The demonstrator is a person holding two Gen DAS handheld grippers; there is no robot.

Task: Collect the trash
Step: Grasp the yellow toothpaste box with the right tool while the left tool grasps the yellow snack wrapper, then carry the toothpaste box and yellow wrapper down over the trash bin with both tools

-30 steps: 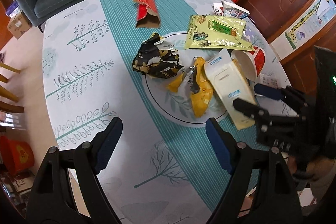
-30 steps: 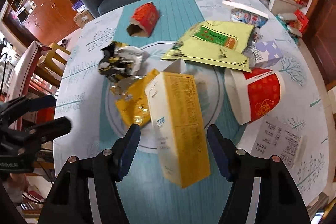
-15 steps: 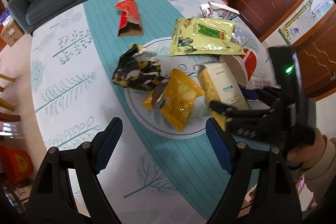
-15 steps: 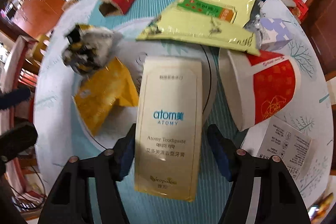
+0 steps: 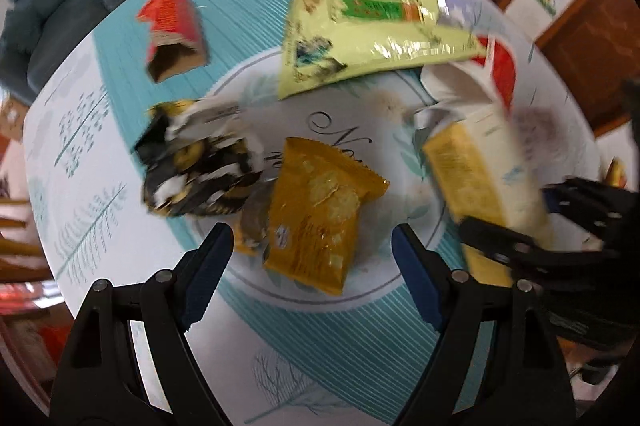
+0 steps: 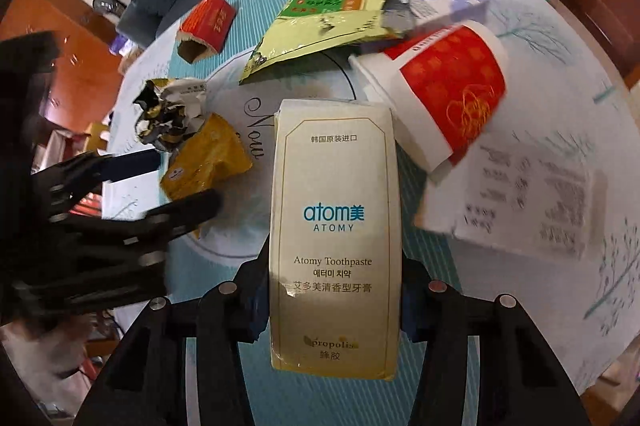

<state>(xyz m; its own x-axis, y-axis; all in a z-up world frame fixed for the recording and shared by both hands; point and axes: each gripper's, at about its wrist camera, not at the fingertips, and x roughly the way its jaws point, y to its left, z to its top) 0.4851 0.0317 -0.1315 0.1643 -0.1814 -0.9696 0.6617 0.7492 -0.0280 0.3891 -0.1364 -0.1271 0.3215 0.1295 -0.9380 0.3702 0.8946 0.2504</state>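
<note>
Motion smears much of the left wrist view, so the print on the wrappers there cannot be read, and the far rim of the worktop (image 5: pixel 120 306) is cut off by the lens edge. The right tool (image 6: pixel 334 290) is clamped on the toothpaste box (image 6: pixel 335 226); its blue pads are almost wholly hidden behind the carton (only slivers show at either side). The box stands up from the tool toward 12 o'clock, its label facing the camera, and it covers part of the red paper cup (image 6: pixel 448 82) lying on its side at 1 o'clock. The left tool (image 5: pixel 310 258) is spread wide with nothing between its pads, hanging over the orange snack packet (image 5: pixel 320 210), which sits just ahead of it at 12 o'clock. A crumpled black wrapper (image 5: pixel 196 166) lies at 10 o'clock, touching that packet.
</note>
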